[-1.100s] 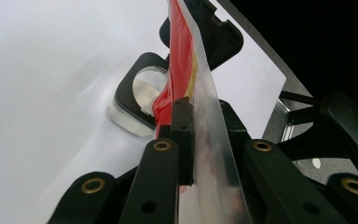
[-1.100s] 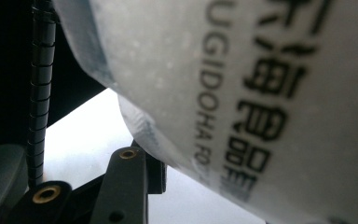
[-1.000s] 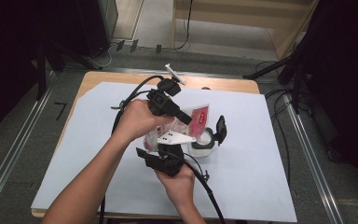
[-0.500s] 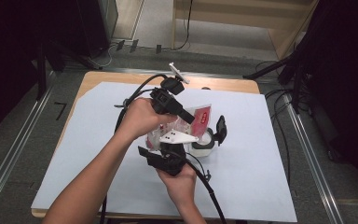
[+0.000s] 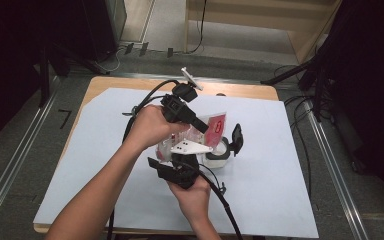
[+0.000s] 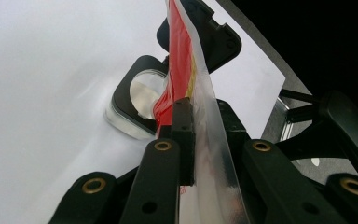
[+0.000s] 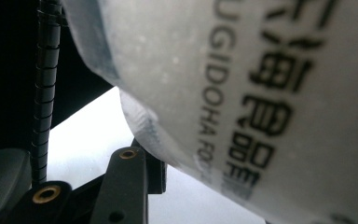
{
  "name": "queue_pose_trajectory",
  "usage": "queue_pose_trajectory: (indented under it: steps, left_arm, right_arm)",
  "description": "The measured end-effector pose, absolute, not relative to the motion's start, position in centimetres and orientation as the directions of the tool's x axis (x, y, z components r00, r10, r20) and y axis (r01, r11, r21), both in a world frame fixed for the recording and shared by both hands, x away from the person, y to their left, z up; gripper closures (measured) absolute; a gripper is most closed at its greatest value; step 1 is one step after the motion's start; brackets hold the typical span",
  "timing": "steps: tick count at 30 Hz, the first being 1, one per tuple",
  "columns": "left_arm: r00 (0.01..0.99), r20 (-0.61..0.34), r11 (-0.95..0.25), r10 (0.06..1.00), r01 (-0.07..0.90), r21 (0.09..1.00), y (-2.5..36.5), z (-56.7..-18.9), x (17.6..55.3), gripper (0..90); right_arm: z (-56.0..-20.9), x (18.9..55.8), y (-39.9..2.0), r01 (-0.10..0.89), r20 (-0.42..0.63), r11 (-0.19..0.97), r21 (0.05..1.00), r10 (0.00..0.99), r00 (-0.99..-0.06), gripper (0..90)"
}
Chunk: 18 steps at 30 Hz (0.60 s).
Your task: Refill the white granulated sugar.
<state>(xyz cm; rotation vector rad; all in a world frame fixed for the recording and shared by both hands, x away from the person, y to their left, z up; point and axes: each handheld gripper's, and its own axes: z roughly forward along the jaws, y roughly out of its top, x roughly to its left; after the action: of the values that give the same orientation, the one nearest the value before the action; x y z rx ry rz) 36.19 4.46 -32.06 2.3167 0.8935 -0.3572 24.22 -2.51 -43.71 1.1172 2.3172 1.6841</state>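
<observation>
The left gripper (image 5: pixel 200 125) was squeezed tight on a plastic bag (image 6: pixel 186 70). In the left gripper view its two black jaws pinched the thin edge of the bag between them. The left hand (image 5: pixel 150 127) was wrapped around the gripper's handle, wrist bent, and the gripper pointed to the right and a little down across the table. The bag was thin and shiny, red with some yellow and a clear rim, and it stood up above the middle of the table.

The right gripper (image 5: pixel 177 167) sat lower and nearer the person, held in the right hand (image 5: pixel 195 192), with a grey three-cornered plate on top. In the right gripper view a see-through plastic wall with black printed letters (image 7: pixel 261 93) was pressed close against its jaw, so it seemed to grip the bag too.

Just right of the bag sat a small clear box (image 5: pixel 220 152) with a black flip lid (image 5: pixel 237 138), open. Under it all lay a pale blue sheet (image 5: pixel 270 190) on a wooden table (image 5: pixel 245 91)
</observation>
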Motion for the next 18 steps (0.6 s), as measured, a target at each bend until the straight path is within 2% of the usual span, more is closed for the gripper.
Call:
queue_pose_trajectory:
  steps: [18]
  left_arm:
    - [0.738, -0.442, -0.581, 0.51, 0.675, 0.456, 4.28, -31.97, 36.07, 82.0]
  right_arm:
    - [-43.72, 24.18, -2.57, 0.506, 0.339, 0.139, 0.851, 0.589, -0.733, 63.4]
